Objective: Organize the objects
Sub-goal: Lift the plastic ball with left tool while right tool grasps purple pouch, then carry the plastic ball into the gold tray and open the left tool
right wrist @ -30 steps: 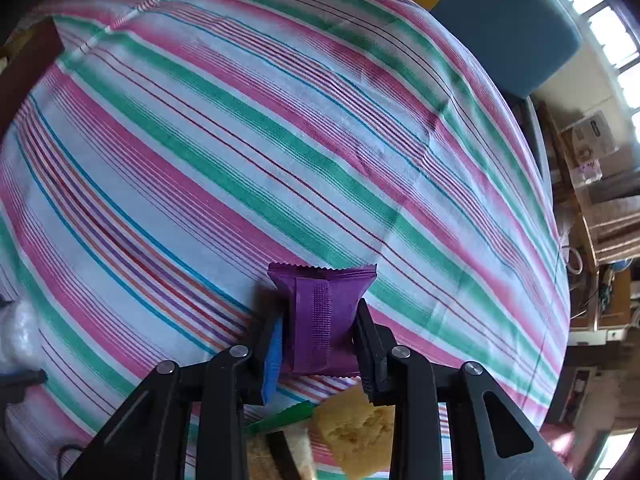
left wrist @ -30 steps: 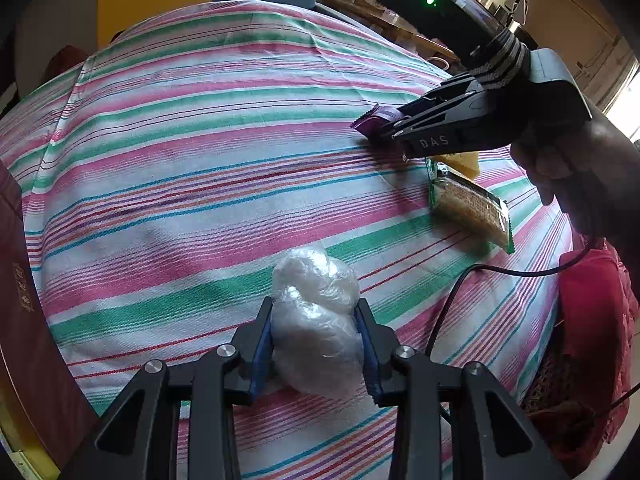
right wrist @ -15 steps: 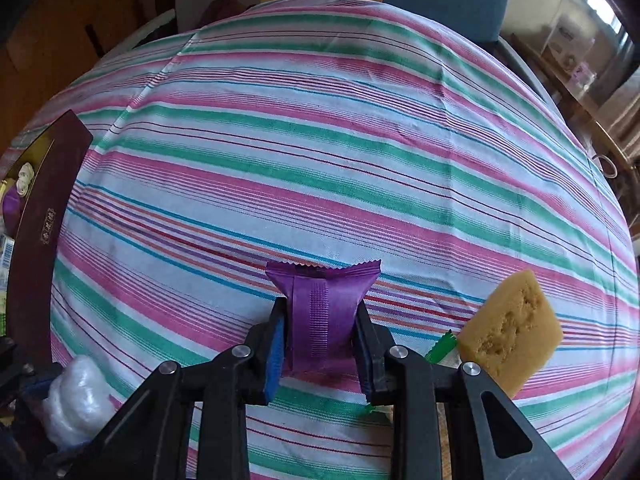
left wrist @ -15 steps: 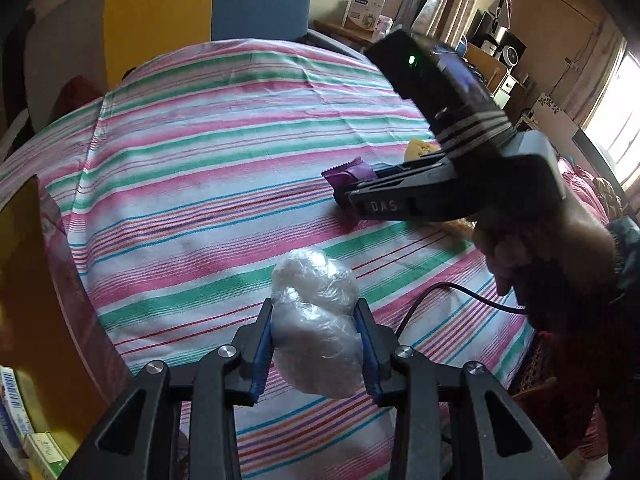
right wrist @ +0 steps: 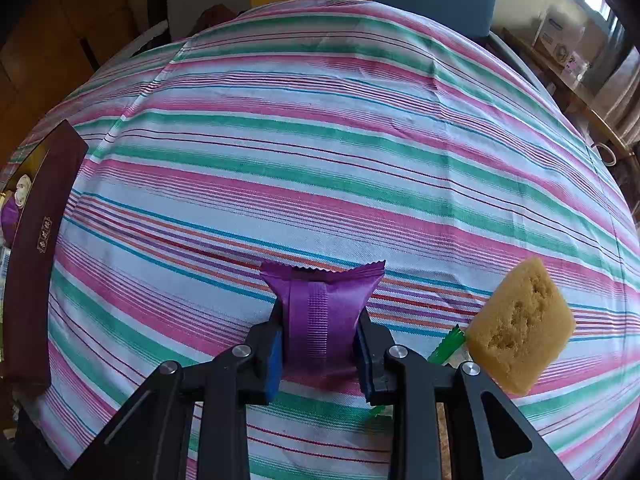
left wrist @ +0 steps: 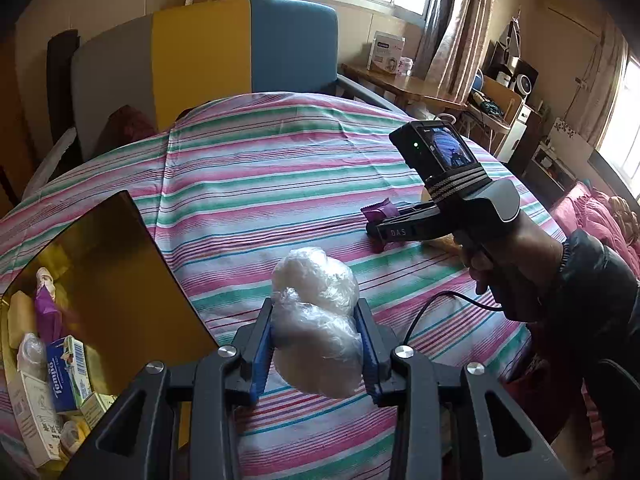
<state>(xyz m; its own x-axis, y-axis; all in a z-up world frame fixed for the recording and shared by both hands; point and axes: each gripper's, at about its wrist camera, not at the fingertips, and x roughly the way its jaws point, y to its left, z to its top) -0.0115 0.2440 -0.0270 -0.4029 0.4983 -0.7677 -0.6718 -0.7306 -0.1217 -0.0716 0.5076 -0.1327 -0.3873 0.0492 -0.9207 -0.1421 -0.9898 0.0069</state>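
Observation:
My left gripper [left wrist: 316, 340] is shut on a crumpled clear plastic bag [left wrist: 316, 320] and holds it above the striped tablecloth [left wrist: 260, 200]. My right gripper [right wrist: 320, 344] is shut on a purple snack packet [right wrist: 320, 304], also held above the cloth; in the left wrist view the right gripper [left wrist: 378, 224] shows to the right with the packet [left wrist: 380, 212] sticking out. An open dark box [left wrist: 104, 280] with a gold inside stands at the left; it holds a Tempo tissue pack [left wrist: 64, 372] and other small items.
A yellow sponge [right wrist: 520, 324] and a green-edged wrapper [right wrist: 448, 344] lie on the cloth at the right. The box's maroon wall [right wrist: 36, 240] shows at the left. A cable [left wrist: 436, 312] hangs from the right gripper. A padded yellow and blue headboard [left wrist: 248, 48] stands behind.
Both grippers have lifted and pulled back from the cloth, still holding the bag and the packet. The open box has come into view on the left.

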